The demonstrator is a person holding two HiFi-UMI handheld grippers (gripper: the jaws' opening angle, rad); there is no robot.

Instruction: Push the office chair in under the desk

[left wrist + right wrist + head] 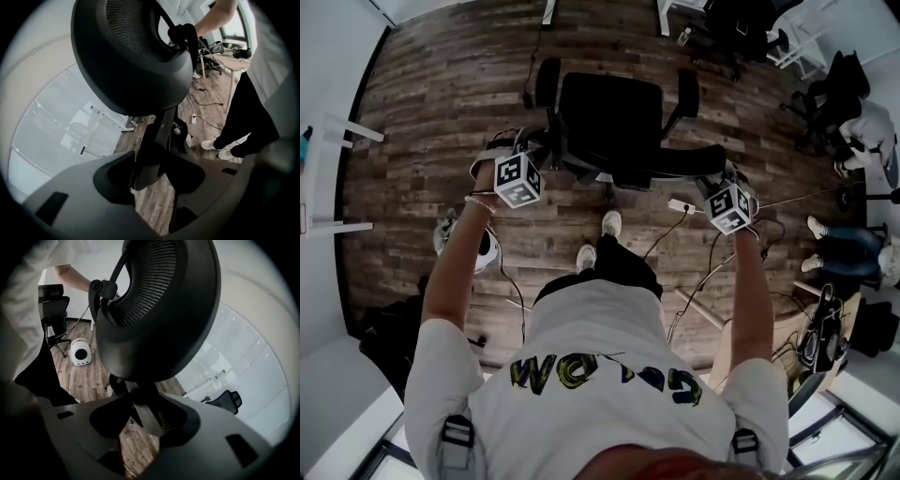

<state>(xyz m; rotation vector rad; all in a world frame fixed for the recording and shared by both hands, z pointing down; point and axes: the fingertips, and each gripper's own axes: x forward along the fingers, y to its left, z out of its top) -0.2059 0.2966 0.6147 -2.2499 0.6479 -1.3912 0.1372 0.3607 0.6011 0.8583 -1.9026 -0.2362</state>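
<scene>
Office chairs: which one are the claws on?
The office chair mid-floor, straight ahead; left claw and right claw clamp its back. Other chairs stand far right.

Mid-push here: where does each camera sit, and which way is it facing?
Head view: on the person's head, steeply down onto the office chair; forearms, shirt, shoes show.
Left gripper view: on the left gripper, looking rightward along jaws clamped on the backrest; legs, far arm show.
Right gripper view: on the right gripper, looking leftward likewise; shirt, arm show.
Shared: both gripper views see the mesh backrest.

Black office chair [609, 112], left gripper [531, 156], right gripper [717, 184]
</scene>
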